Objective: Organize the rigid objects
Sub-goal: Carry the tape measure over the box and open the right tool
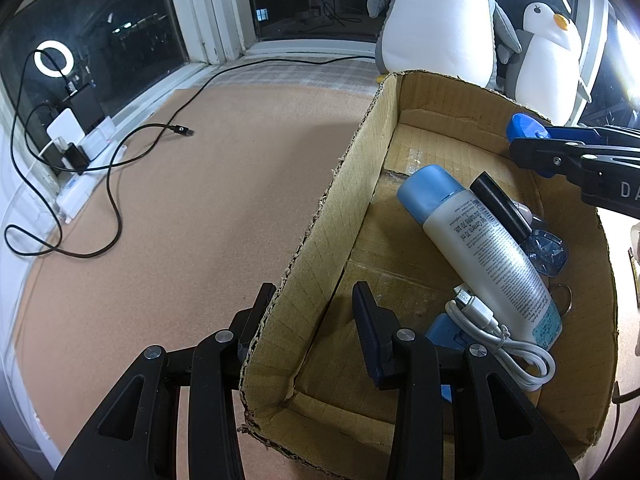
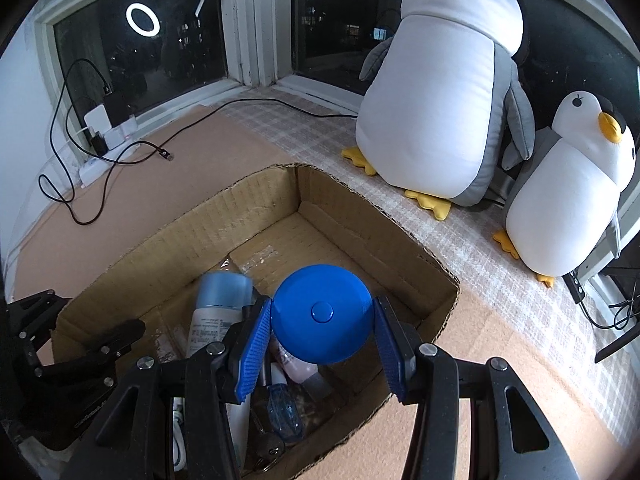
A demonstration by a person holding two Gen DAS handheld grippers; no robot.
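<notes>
Straddled the near-left wall of the cardboard box with the left gripper, one finger outside, one inside, jaws spread and not actually clamping the cardboard as far as could be told. Probably there to steady the box while the other hand dropped stuff in.

Pinched a round blue disc in the right gripper, jaws pressed on its two sides, hovering over the middle of the box. Looked like the next item going in, so guessing the sorting was partway done.

Already lying along the box's right wall: a lotion bottle with a blue cap, a black tube leaning on it, a small clear blue bottle and a coiled white cable at the near end.

Only got the disc's full face and both stuffed penguins from the right wrist. Only saw the fingers either side of the wall from the left wrist, plus the black cable on the floor off the box's left side.
</notes>
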